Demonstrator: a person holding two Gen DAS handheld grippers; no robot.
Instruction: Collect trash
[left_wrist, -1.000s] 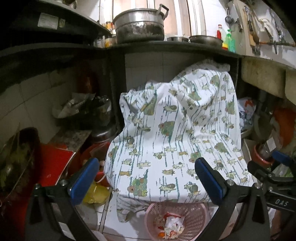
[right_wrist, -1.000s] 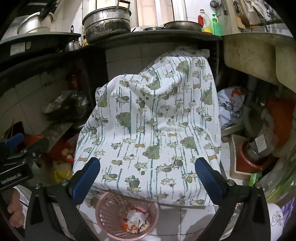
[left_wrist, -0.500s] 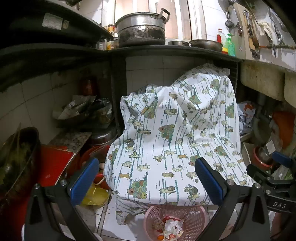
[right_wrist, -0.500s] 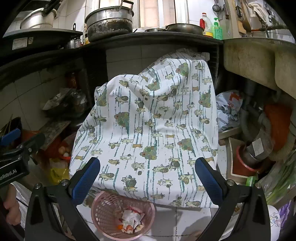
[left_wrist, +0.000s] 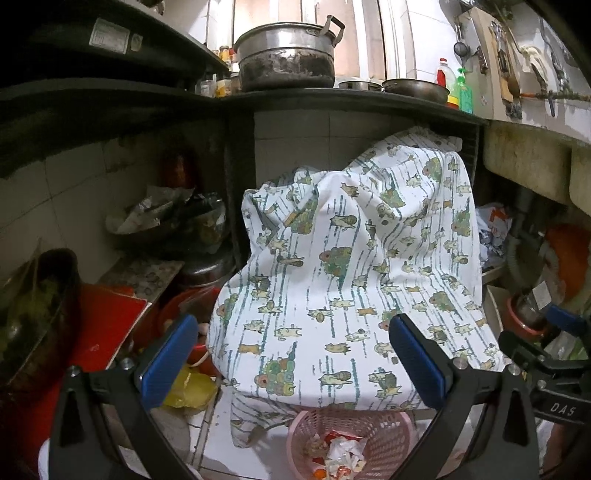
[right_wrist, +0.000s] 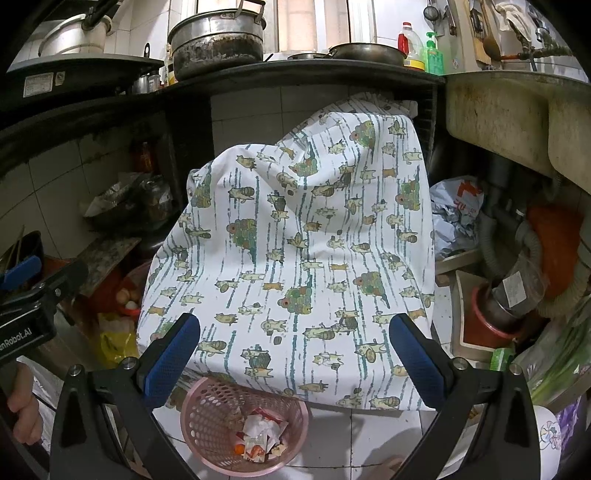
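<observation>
Left wrist view: left gripper (left_wrist: 291, 354) hanging wide apart, gripping nothing, facing a printed cloth (left_wrist: 347, 266) mid-frame. Pink basket (left_wrist: 391, 428) with trash (left_wrist: 340, 456) sitting bottom center, right gripper (left_wrist: 535, 339) peeking in at right edge.

Right wrist view: right gripper (right_wrist: 295, 354) gaping too, holding nothing. Basket (right_wrist: 207, 417) sitting lower left of center, trash (right_wrist: 258, 435) inside, cloth (right_wrist: 306, 251) draping just above.

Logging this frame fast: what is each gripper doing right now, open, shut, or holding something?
Left gripper: open, holding nothing, above the pink trash basket.
Right gripper: open, holding nothing.
</observation>
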